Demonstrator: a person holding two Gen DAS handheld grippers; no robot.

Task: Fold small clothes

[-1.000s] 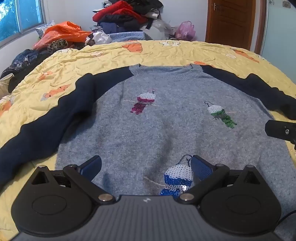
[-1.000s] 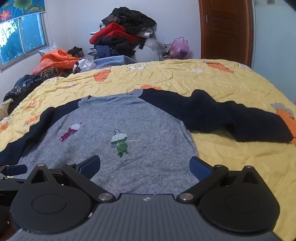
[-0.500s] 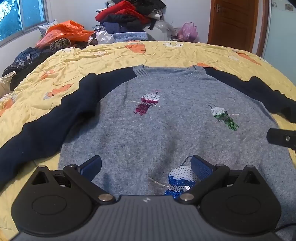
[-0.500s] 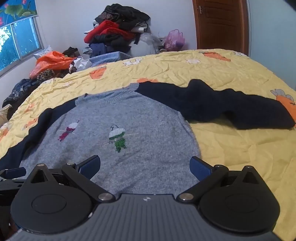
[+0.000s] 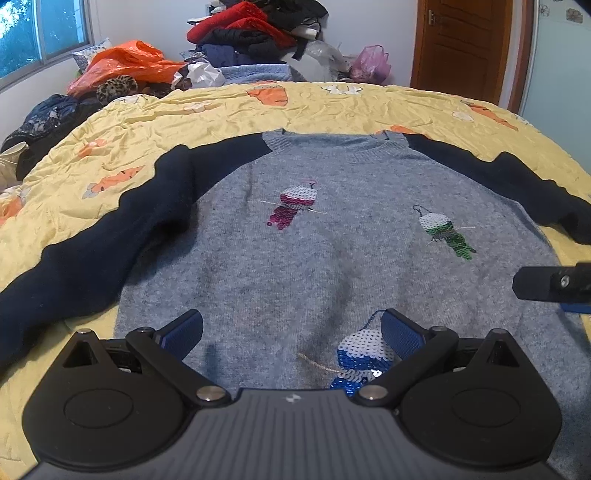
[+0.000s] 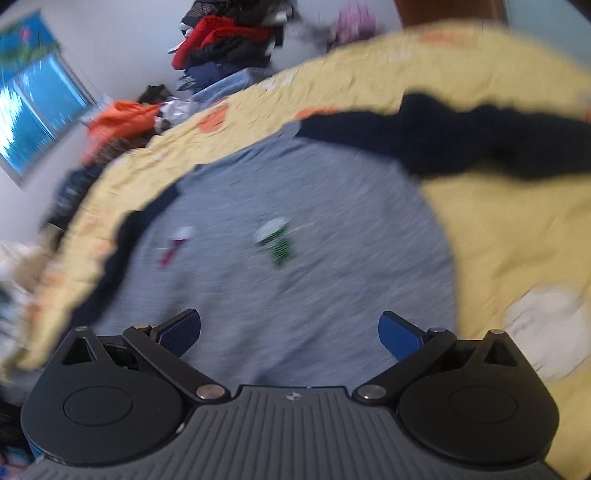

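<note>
my left gripper [image 5: 291,332] hangs low over the hem end of the grey sweater [image 5: 332,251], its blue pads spread wide and holding nothing; the sweater lies flat, front up, on the yellow bedspread [image 5: 221,110], both navy sleeves [image 5: 110,236] stretched out to the sides; three sequin birds show on the chest, the blue one [image 5: 362,358] just beside my right-hand pad; my right gripper [image 6: 290,330] is tilted over the sweater's right side, fingers wide apart and empty, its view blurred; a heap of clothes [image 5: 255,33] sits against the far wall beyond the bed.
</note>
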